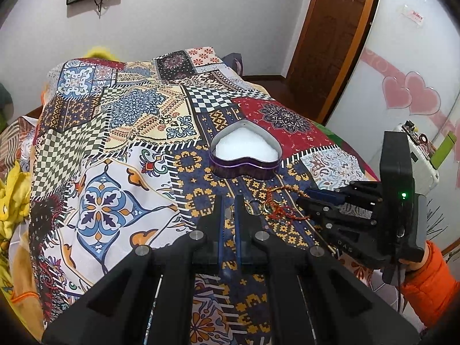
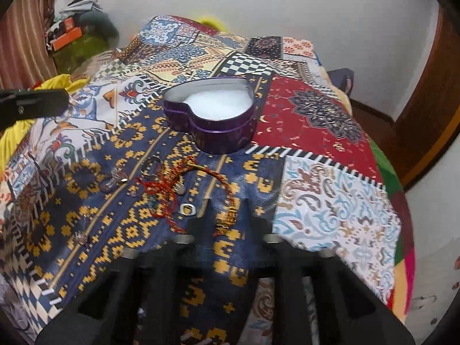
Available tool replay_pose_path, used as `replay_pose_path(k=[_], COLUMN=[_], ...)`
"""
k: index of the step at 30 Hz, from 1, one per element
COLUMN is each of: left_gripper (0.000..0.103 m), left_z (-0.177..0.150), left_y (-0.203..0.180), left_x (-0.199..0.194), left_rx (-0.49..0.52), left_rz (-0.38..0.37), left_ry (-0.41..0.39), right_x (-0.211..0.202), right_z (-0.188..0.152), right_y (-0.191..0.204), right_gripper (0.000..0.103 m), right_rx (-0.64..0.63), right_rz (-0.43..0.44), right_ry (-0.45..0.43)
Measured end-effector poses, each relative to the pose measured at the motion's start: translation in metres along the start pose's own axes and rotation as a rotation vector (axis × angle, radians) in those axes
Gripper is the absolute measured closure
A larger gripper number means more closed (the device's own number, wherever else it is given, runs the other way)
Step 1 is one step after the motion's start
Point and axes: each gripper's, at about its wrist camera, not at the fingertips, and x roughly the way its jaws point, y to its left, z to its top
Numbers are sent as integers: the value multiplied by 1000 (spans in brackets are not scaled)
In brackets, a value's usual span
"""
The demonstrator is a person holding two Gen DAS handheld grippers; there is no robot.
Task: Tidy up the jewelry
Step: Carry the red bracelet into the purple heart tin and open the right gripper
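Left gripper (image 1: 228,202), lower centre of the left wrist view: fingers (image 1: 216,215) nearly pressed together, only a narrow slit between them. Something small and pale sits in that slit at the tips, too blurred to tell whether it's pinched or just lying on the cloth behind.

Right gripper (image 2: 227,210), bottom centre of the right wrist view: fingers (image 2: 202,215) spread wide, motion-blurred, tips hard to outline. The gold clasp end of the braided bracelet (image 2: 227,218) lies in the gap between them; contact can't be told.

Jewelry pile (image 2: 161,184) sits left of centre in the right wrist view on the blue-and-yellow patch of the patchwork cloth (image 2: 330,201): red cord bracelet (image 2: 161,198), a thin ring (image 2: 152,165), a small silver buckle-like piece (image 2: 187,210), a few tiny bits further left that are too small to identify. In the left wrist view the same pile (image 1: 276,207) is partly cut off by the finger tips.

Heart-shaped purple tin (image 2: 212,112) stands open beyond the pile, upper centre, white padding inside, apart from the jewelry.

The right gripper's body also shows at the right edge of the left wrist view, orange sleeve (image 1: 431,281) behind it.
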Motion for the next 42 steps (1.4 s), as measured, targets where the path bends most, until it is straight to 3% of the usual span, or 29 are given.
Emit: replay_pose_path(k=[5,19,27,33,42], left_gripper=[98,98,98,99,98], left_z=[2,20,35,46,58], left_y=[-3,-10,-9,-1,9], left_x=[-5,-32,-33,-11,55], left_rx=[7,18,18,2,-24], left_rz=[10,26,34,22,-21], left_ry=[-14,-90,-123,-101,5], right_x=[-8,-86,-103,-66,-9], right_z=[10,43,62,68,76], right_y=[-5,-2,-3,-7,-17], right_gripper=[92,92,92,92,92], right_rx=[40,43,52,49,57], right_rz=[10,11,22,30,47], right_ry=[-25,-236,-321,-260,-153])
